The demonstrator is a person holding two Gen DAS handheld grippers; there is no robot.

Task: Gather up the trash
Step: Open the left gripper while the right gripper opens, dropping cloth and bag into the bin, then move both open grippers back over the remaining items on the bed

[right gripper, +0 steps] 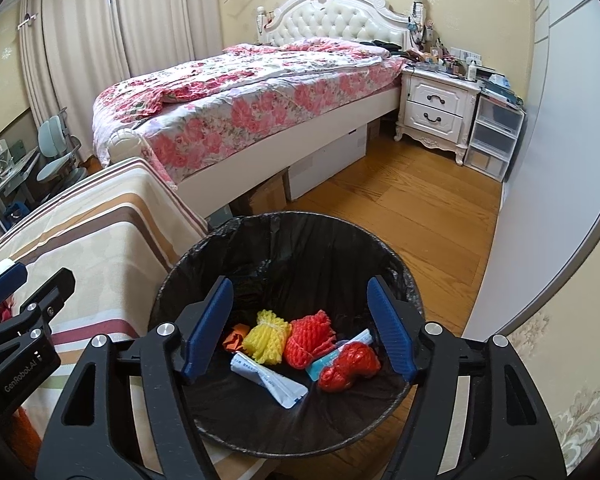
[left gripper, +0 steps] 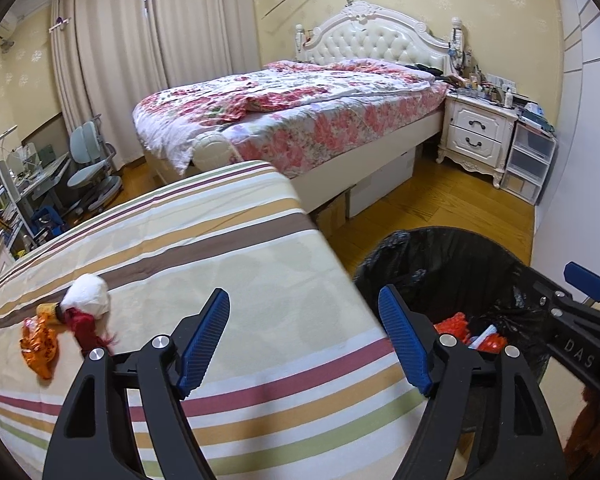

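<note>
While both pairs of blue-padded black tongs stand spread with nothing between them, the right gripper [right gripper: 300,324] hangs over the round bin lined with a black plastic bag [right gripper: 384,256]. On the bin's floor lie a yellow foam fruit net [right gripper: 267,334], an orange-red foam net [right gripper: 310,338], a shiny red wrapper [right gripper: 350,366], a folded white paper packet [right gripper: 268,380] and a small orange scrap [right gripper: 234,340]. Left of the bin, the left gripper [left gripper: 304,336] sits over the striped cloth-covered surface [left gripper: 260,264] — farther from the bin there, a white crumpled tissue ball [left gripper: 89,295], a red fuzzy scrap [left gripper: 85,326] and an orange foil wrapper [left gripper: 40,348] lie close together.
</note>
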